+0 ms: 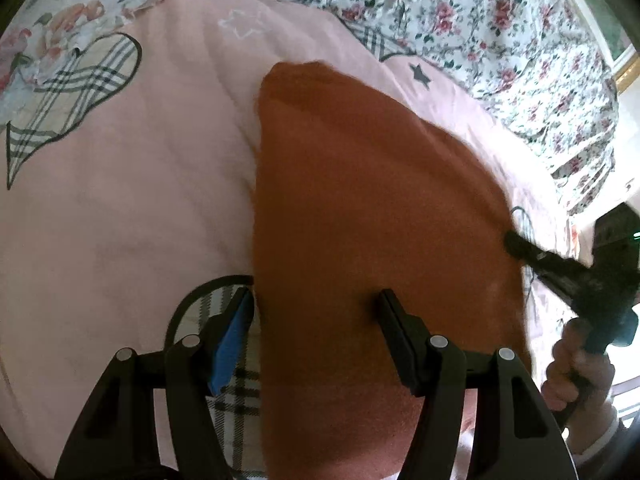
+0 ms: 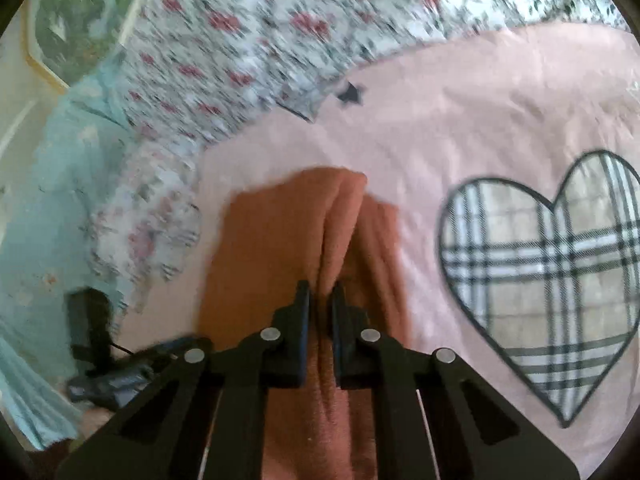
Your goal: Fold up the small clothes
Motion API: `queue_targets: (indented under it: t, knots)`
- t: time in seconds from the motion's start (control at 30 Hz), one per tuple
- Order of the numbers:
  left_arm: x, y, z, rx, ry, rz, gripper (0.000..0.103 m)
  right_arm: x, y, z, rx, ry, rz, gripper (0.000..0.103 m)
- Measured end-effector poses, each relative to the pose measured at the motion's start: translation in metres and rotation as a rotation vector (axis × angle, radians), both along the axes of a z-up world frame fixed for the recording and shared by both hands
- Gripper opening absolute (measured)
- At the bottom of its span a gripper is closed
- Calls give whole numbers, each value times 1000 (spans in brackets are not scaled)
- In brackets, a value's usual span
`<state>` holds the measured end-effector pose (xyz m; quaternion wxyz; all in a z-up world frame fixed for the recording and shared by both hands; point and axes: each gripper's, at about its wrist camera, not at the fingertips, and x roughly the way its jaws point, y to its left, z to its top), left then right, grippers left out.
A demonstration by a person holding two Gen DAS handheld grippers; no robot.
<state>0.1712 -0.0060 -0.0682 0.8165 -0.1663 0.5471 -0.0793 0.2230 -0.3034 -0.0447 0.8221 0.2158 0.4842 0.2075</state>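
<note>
The left wrist camera sits just behind its own gripper and looks steeply down, close over the rust-brown cloth on the pink blanket. The other gripper enters at its right edge. The right wrist camera looks down along its own gripper, equally close, facing the same cloth. Both views share the cloth, the blanket, its plaid hearts and the flowered sheet at the far side.

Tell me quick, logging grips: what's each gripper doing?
Left gripper: open, over the orange cloth.
Right gripper: shut on a pinched ridge of the orange cloth.
</note>
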Motion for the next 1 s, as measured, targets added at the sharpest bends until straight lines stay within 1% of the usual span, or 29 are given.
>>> queue_targets:
  t: [0.07, 0.1, 0.23, 0.3, 0.33, 0.43, 0.5, 0.53, 0.57, 0.63, 0.67, 0.7, 0.73, 0.77, 0.83, 0.87, 0.93, 1.0]
  knots:
    - [4, -1, -5, 3, 15, -2, 64, 3, -4, -20, 1, 60, -8, 10]
    - [8, -1, -7, 5, 18, -1, 64, 4, -5, -26, 11, 69, -13, 10]
    - [29, 6, -11, -4, 27, 22, 64, 7, -4, -21, 24, 49, -6, 10]
    - [47, 13, -13, -16, 26, 38, 64, 10, -2, -21, 21, 46, 8, 10]
    - [62, 17, -14, -27, 23, 54, 62, 11, -1, -22, 19, 50, 14, 10]
    - [98, 29, -18, -81, 33, 81, 55, 12, -2, -25, 32, 65, 18, 10]
    - [126, 35, -22, -124, 38, 85, 40, 12, -2, -25, 42, 68, 20, 10]
    - [134, 36, -22, -124, 34, 86, 28, 12, -3, -25, 43, 68, 21, 10]
    - [143, 37, -20, -111, 29, 90, 22, 12, -3, -24, 43, 66, 21, 10]
    - [156, 38, -14, -66, 9, 91, 20, 10, -4, -17, 54, 40, 19, 10]
    - [160, 38, -10, -35, -3, 92, 19, 9, -4, -17, 43, 32, 20, 10]
    - [163, 37, -6, 6, -11, 91, 20, 11, -1, -21, 11, 44, 28, 10]
    - [164, 37, -3, 30, -12, 92, 21, 13, 1, -26, -5, 63, 34, 11]
    - [163, 37, 1, 46, -16, 94, 20, 14, 1, -32, 2, 83, 30, 11]
    - [152, 39, 17, 64, -46, 96, 21, 14, -4, -32, 40, 101, 8, 12]
    - [144, 39, 26, 67, -64, 89, 25, 12, -7, -28, 54, 103, -5, 14]
    - [120, 37, 43, 70, -101, 58, 29, 6, -11, -20, 52, 90, -11, 15]
    - [87, 33, 54, 67, -121, 19, 31, -5, -16, -11, 54, 77, -14, 15]
